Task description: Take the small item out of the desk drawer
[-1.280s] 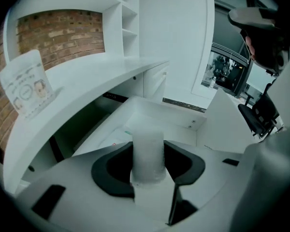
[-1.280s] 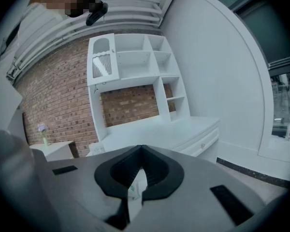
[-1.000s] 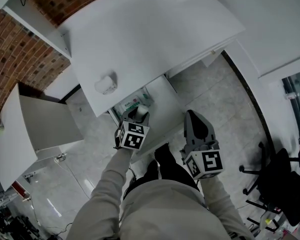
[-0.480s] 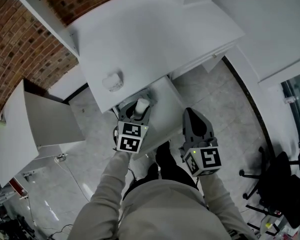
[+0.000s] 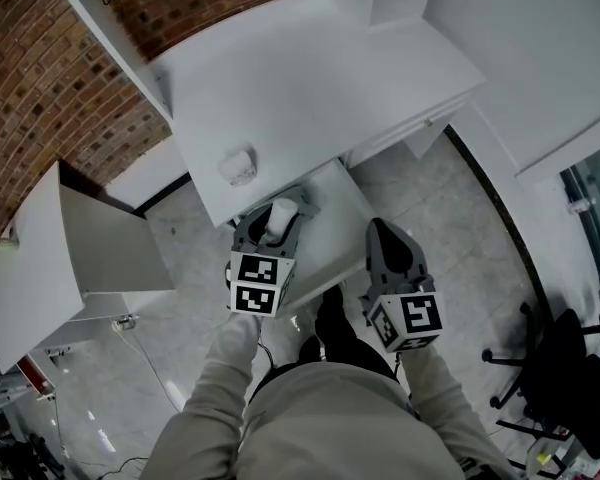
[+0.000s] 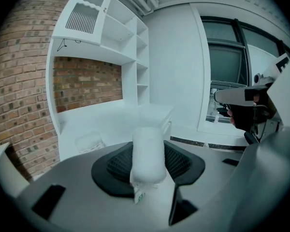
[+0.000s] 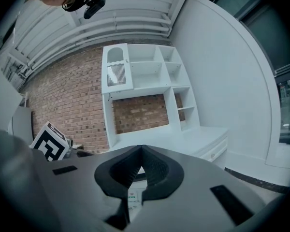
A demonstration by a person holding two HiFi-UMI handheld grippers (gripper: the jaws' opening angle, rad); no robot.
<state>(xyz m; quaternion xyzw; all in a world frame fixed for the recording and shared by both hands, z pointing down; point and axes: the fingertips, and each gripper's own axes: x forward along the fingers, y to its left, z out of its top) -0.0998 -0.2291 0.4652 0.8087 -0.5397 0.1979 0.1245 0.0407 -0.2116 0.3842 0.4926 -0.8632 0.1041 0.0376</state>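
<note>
A small white cylindrical item (image 5: 281, 215) stands upright between the jaws of my left gripper (image 5: 276, 222), which is shut on it just above the open desk drawer (image 5: 332, 206). In the left gripper view the item (image 6: 147, 146) fills the gap between the black pads, with the left gripper (image 6: 149, 167) pointing at the white desk top (image 6: 116, 120). My right gripper (image 5: 382, 234) hangs to the right of the drawer, shut and empty. In the right gripper view the right gripper (image 7: 141, 152) has its pads touching, and a green-printed box (image 7: 132, 198) shows below them.
A small white object (image 5: 238, 166) lies on the desk top (image 5: 310, 78) near its front edge. A white shelf unit (image 7: 145, 81) stands against the brick wall. An open white cabinet (image 5: 50, 258) is at the left, and a black office chair (image 5: 560, 368) at the right.
My left gripper has risen out of the drawer with the white item and come toward the desk's front edge. The right gripper has barely moved.
</note>
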